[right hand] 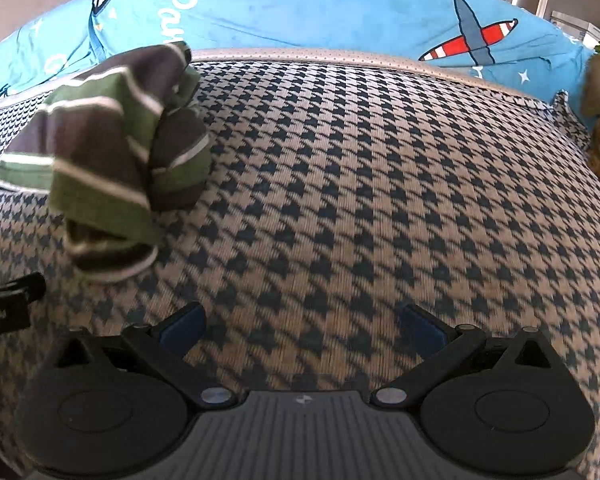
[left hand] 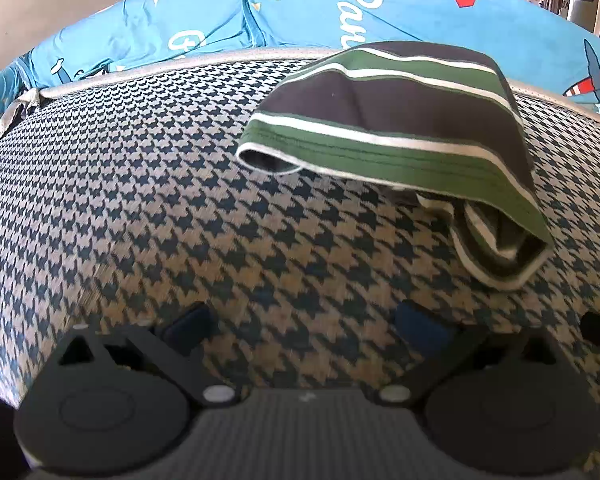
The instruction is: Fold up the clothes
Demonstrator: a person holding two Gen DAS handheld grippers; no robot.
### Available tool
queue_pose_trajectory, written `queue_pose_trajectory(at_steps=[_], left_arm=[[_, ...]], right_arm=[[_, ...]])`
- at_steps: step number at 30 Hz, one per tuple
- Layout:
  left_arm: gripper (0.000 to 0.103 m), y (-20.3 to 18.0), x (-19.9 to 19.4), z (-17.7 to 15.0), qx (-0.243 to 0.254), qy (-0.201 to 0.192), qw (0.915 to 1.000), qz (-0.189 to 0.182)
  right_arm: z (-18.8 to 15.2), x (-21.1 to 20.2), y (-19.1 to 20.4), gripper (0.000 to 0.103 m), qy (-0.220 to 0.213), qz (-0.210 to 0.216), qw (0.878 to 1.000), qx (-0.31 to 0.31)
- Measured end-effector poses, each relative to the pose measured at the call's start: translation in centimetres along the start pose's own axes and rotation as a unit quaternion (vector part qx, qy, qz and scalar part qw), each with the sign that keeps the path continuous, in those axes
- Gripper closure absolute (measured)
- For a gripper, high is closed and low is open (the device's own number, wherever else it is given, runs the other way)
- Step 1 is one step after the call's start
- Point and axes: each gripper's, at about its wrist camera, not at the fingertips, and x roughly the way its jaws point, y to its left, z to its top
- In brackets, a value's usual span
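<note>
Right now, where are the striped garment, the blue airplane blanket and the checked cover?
striped garment (left hand: 384, 120), left wrist view, dark upper panel.
blue airplane blanket (right hand: 340, 12), right wrist view, plain blue stretch.
checked cover (right hand: 380, 200), right wrist view, bare middle.

Your striped garment (left hand: 396, 120) carries broad dark charcoal bands, green bands and thin white lines between them, with a green hem edged in white. Under it, the tabletop (left hand: 140, 184) wears a houndstooth cover, dark navy on tan-beige, trimmed along its far edge in silvery grey. Behind lies a bright blue blanket (right hand: 340, 12) printed with white script, white stars, red shapes and a red-and-white striped airplane. Each tool's fingertips (right hand: 182, 326) are blue on black arms.
</note>
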Motion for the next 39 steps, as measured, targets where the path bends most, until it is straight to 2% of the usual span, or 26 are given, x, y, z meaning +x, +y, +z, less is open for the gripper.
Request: queue_pose_trajectory(at_steps=[7,23,39], left_arm=[[0.0,-0.3,-1.2,-1.1,-0.003,0.013,0.9999,0.002],[0.0,-1.0,-3.1,-2.7,-0.01,0.033,0.9994,0.011],[0.0,-1.4,-3.5,-2.7,-0.022,0.06,0.9978,0.02]], right_arm=[[-1.9,-1.4,0.6,0.0,-0.005,0.0,1.0,0.0],[-3.6,-3.0,1.1,0.0,-0.003,0.003,1.0,-0.001],[-3.7,-3.5,1.5,0.0,0.029,0.002,1.0,-0.006]])
